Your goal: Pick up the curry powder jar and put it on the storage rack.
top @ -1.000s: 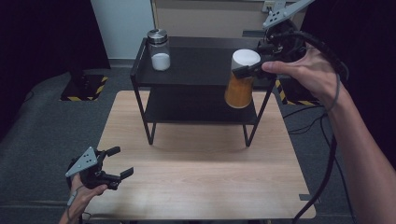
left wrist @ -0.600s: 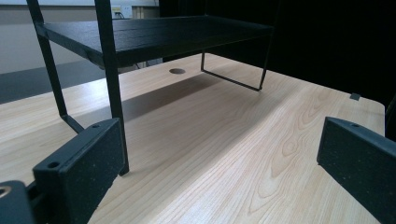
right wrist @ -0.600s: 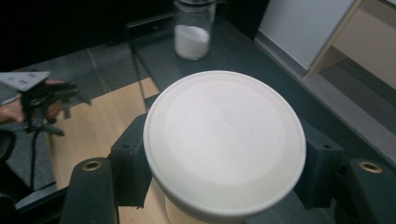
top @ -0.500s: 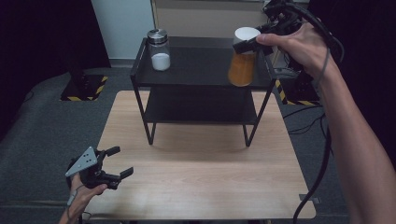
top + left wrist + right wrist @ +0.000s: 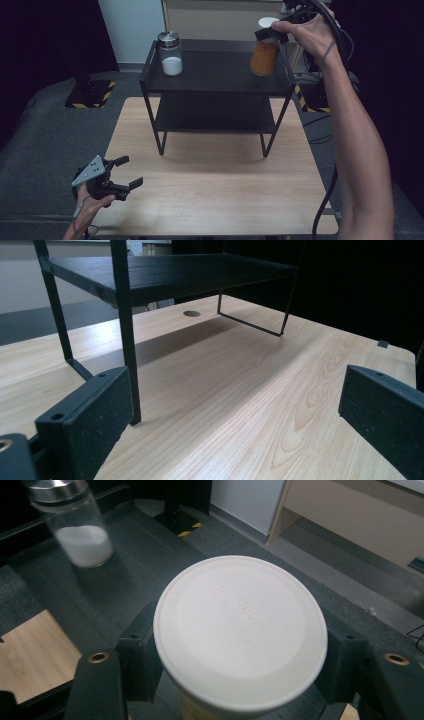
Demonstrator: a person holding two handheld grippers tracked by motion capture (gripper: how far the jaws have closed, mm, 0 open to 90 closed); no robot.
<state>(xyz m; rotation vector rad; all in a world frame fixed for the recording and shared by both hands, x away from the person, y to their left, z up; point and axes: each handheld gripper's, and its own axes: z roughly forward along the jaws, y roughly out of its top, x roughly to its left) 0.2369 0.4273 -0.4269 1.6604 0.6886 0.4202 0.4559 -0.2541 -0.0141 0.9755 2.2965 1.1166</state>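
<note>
Up top, holding orange-filled jar (image 5: 263, 54) w/ right gripper (image 5: 270, 34) at right end of black shelf rack's (image 5: 215, 82) upper deck, jaws clamping just under white lid (image 5: 240, 629), one pad each side. Jar bottom at deck level; touching or not, can't tell. Sitting at deck's left-rear corner: glass shaker (image 5: 170, 53) w/ white powder. Resting low at wooden table's (image 5: 215, 200) front-left edge, left gripper (image 5: 123, 172), jaws spread wide, nothing btwn them.
</note>
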